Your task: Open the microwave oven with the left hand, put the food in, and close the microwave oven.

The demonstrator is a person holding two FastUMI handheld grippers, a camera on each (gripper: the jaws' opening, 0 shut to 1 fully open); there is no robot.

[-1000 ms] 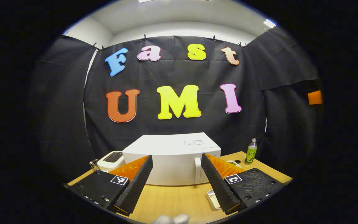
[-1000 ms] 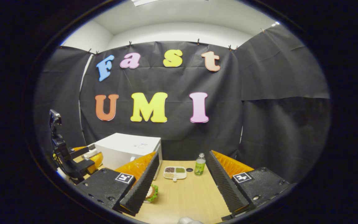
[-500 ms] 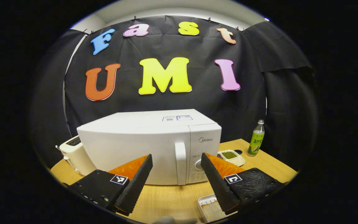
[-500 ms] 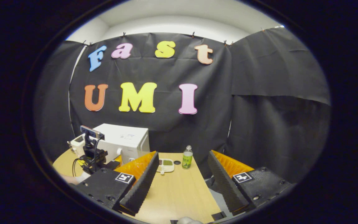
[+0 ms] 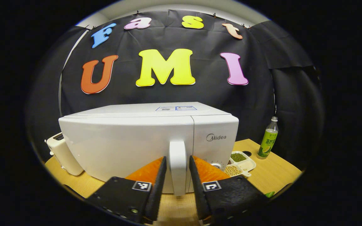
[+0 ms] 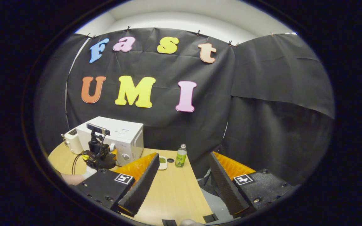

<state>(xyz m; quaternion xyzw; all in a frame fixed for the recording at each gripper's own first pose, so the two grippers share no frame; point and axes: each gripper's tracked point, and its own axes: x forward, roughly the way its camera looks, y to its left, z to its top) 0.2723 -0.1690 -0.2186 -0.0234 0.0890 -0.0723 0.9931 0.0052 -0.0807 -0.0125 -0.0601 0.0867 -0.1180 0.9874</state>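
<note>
Left claw (image 5: 178,168) level, fingers astride microwave handle (image 5: 178,157)

White microwave oven (image 5: 130,144) stands closed on the table.

A staged recording booth: black cloth walls (image 6: 262,94) around a wooden desk (image 6: 174,191) with microwave (image 5: 130,141) and toaster (image 5: 63,153) ahead of the fingers.

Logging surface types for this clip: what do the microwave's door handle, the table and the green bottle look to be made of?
Door handle: smooth white plastic by its look, with a soft sheen and rounded edges, matching the microwave body. Table: light wood or wood-look laminate; faint grain shows, too even to tell which. Green bottle: probably clear plastic, see-through at the neck, with a green wrap label.
</note>
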